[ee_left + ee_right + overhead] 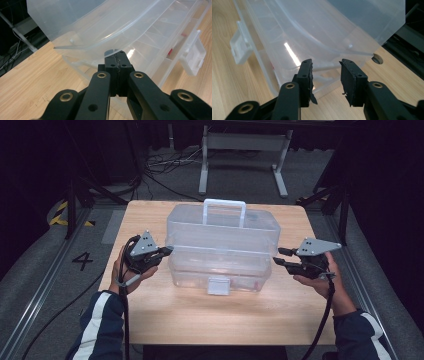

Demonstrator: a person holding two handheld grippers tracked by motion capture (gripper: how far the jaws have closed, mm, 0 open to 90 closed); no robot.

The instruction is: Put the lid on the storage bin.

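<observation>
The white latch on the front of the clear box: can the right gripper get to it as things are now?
Probably yes. The right gripper is open at the box's right end, and the latch faces bare table with nothing before it.

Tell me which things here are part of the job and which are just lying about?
Part of the job:
clear plastic box
its lid
left tool, shut at the lid's edge
right tool, open beside the box

Lying about:
cables on the floor
metal stand behind the table

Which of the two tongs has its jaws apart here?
The right tongs: a clear gap shows between their jaws, beside the clear plastic box. The left tongs are pressed shut at the box's other end.
</observation>
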